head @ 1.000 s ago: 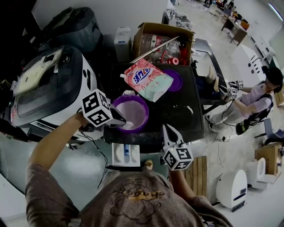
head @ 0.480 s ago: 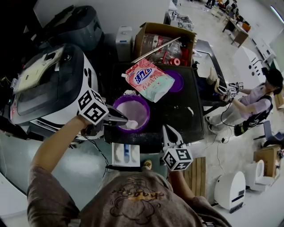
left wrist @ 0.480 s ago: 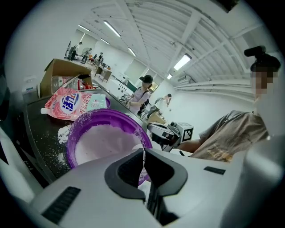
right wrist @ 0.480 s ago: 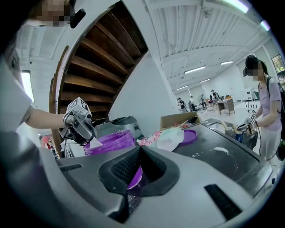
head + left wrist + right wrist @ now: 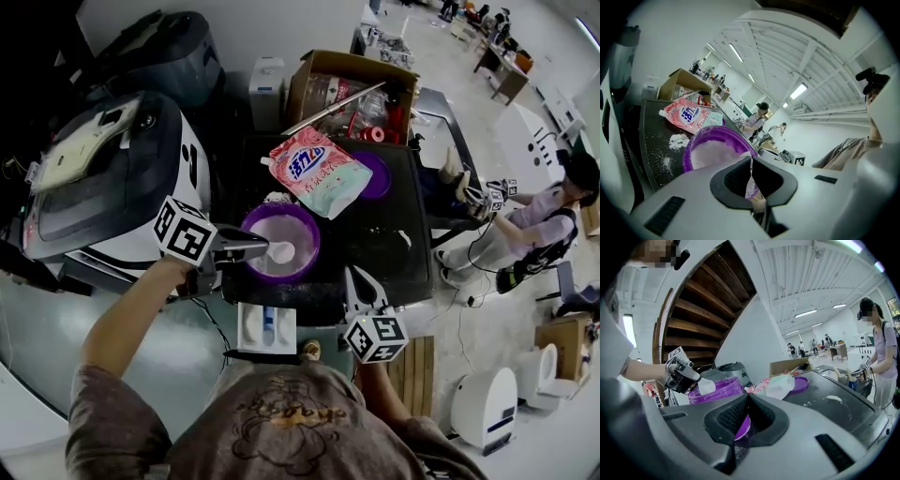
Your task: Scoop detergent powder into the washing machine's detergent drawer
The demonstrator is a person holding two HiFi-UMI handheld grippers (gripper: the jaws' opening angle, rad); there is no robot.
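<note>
A purple tub point(image 5: 302, 225) of white powder stands at the front of the black table point(image 5: 375, 244). My left gripper point(image 5: 264, 249) is shut on the handle of a small white scoop point(image 5: 280, 251), which it holds level just above the tub's near-left side. In the left gripper view the jaws pinch the thin handle point(image 5: 751, 165) in front of the tub point(image 5: 712, 145). The white detergent drawer point(image 5: 265, 327) juts out below the table's front edge. My right gripper point(image 5: 355, 274) hangs shut and empty at that edge, right of the tub. The right gripper view shows the scoop point(image 5: 707, 386).
A pink detergent bag point(image 5: 317, 169) lies behind the tub, partly over a purple lid point(image 5: 377, 174). Spilled powder point(image 5: 401, 234) dots the table. The washing machine point(image 5: 103, 178) stands at left, a cardboard box point(image 5: 352, 89) behind. A person point(image 5: 548, 211) stands at far right.
My left gripper has drawn back to the left and lifted the scoop out of the powder, so it now sits level over the tub. The right gripper has stayed still.
</note>
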